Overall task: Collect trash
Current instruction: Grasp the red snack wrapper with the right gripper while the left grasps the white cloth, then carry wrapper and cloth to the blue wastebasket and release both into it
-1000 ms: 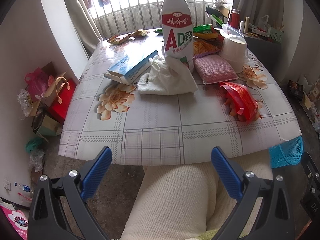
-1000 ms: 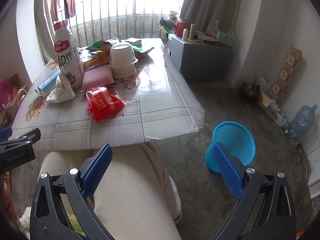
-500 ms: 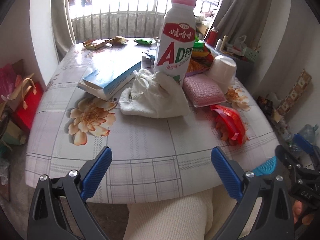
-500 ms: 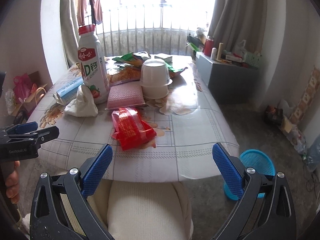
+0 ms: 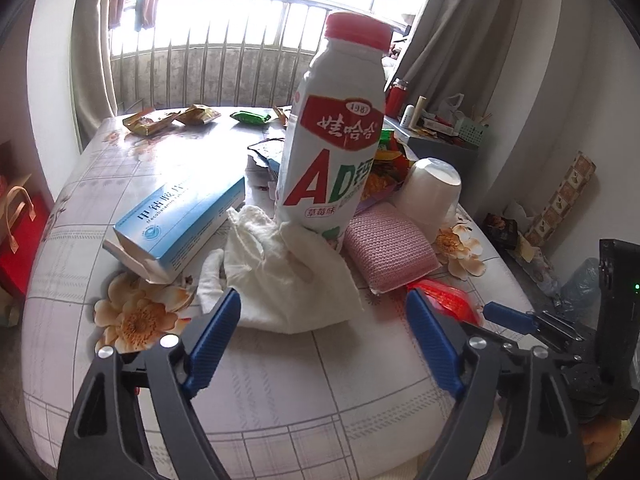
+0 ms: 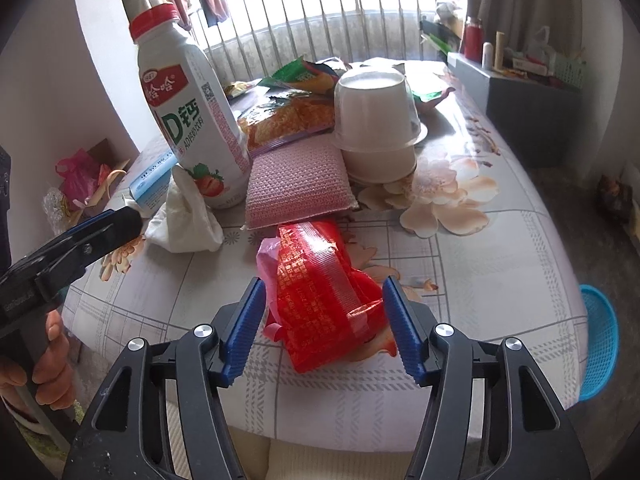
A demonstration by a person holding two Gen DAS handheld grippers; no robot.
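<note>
- My left claw [image 5: 322, 340] has just been closing but is spread with nothing in it, hanging in front of the crumpled white cloth [image 5: 280, 268].
- My right claw [image 6: 322, 330] was closing too, its jaws either side of the red wrapper [image 6: 320, 296] lying on the surface [image 6: 500, 264], not pinching yet.

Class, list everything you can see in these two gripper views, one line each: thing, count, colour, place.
Drink bottle: one, white with red cap, upright mid-table.
Crumpled cloth: one, white, against the bottle's base.
Carton: one, blue and white, left of the cloth.
Scouring pad: one, pink, right of the bottle.
Red wrapper: one, near table edge.
Tubs: two, white, stacked upside down.
Basket: one, blue, on the floor.
Left gripper: blue pads, before the cloth.
Right gripper: pads flanking the wrapper, apart from it.
</note>
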